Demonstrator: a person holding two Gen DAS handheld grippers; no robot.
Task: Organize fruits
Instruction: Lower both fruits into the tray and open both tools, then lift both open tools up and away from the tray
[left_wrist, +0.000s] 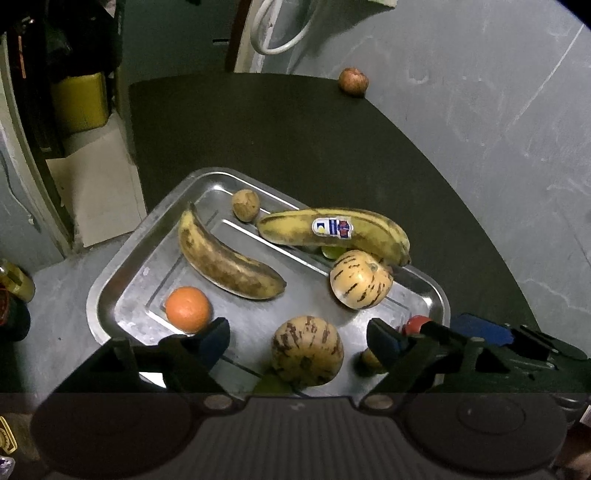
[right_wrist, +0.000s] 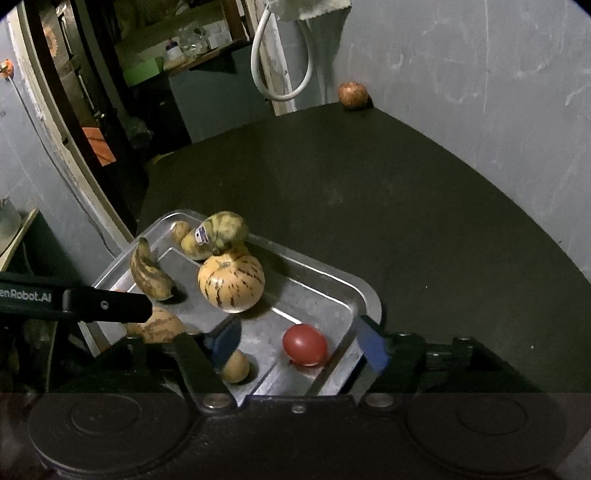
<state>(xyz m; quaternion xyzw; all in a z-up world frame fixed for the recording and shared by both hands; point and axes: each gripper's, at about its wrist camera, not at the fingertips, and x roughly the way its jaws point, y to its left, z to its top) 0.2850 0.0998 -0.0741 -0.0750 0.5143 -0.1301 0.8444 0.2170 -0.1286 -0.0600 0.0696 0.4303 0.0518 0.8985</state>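
Spotted banana (left_wrist: 227, 258) lies diagonally across tray (left_wrist: 110, 280), stem toward far-left corner; left gripper (left_wrist: 297, 338) and right gripper (right_wrist: 297, 341) gape wide, empty.

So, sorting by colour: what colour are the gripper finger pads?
Blue, clearest on the right gripper's pads in the right wrist view.

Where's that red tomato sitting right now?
In the right wrist view the red tomato lies in the near right corner of the metal tray, between the open fingers of the right gripper, with a small yellowish fruit to its left.
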